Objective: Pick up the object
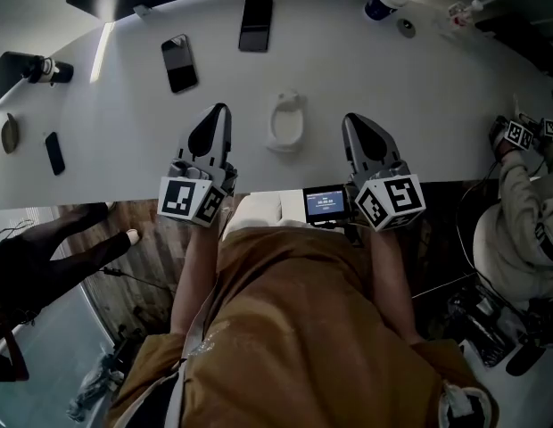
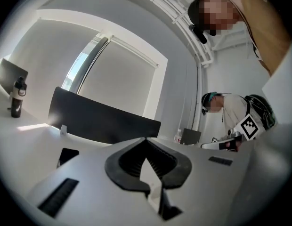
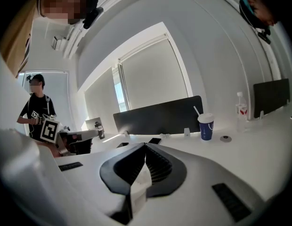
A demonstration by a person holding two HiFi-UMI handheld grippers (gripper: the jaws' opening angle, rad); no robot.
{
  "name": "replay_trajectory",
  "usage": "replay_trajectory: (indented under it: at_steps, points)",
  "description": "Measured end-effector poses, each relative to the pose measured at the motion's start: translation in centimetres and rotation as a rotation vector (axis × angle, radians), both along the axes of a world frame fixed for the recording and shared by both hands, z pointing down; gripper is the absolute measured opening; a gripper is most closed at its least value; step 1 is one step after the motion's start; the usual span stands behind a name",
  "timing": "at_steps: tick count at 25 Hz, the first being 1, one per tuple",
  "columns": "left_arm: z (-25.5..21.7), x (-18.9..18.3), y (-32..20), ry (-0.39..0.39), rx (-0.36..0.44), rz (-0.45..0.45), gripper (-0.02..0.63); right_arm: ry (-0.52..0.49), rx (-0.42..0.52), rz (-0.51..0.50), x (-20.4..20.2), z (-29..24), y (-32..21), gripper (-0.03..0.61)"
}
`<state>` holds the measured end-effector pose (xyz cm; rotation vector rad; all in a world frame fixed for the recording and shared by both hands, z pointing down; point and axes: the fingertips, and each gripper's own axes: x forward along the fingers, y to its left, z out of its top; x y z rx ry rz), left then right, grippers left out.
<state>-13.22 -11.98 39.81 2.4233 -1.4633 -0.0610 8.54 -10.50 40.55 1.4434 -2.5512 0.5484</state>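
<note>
Object [image 1: 286, 125], small, white and rounded with a hollow middle, rests on the smooth white table [image 1: 419, 105]. Left gripper [image 1: 219, 114] is just left of it and right gripper [image 1: 352, 121] just right. Their grey plastic jaws are closed and empty, likely flanking it ahead of a grab.

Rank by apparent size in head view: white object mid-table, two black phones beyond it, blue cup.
1. white object, marginally.
2. nearer phone and farther phone: alike, tied.
3. blue cup, though farthest from the camera, so unsure.
</note>
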Motion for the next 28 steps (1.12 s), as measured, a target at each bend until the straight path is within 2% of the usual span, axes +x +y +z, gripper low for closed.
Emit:
replay_trajectory:
  at_steps: [3, 8, 17, 22, 28]
  points:
    - [1.0, 0.4, -0.9, 0.012, -0.017, -0.003, 0.008, -0.008, -0.009, -0.011, 0.2, 0.4, -1.1, 0.008]
    - [3.1, 1.4, -1.1, 0.006, -0.095, 0.017, 0.008, -0.037, -0.058, -0.026, 0.9, 2.1, -1.2, 0.008]
    - [6.7, 1.5, -0.9, -0.118, -0.239, 0.01, 0.008, -0.053, -0.131, -0.064, 0.5, 4.3, -1.9, 0.008]
    - [8.2, 2.5, -0.4, -0.084, -0.3, 0.044, 0.008, -0.051, -0.191, -0.084, -0.1, 6.2, -1.3, 0.008]
    - [10.5, 3.0, -0.3, -0.081, -0.387, 0.058, 0.008, -0.045, -0.236, -0.123, -1.7, 7.8, -1.0, 0.008]
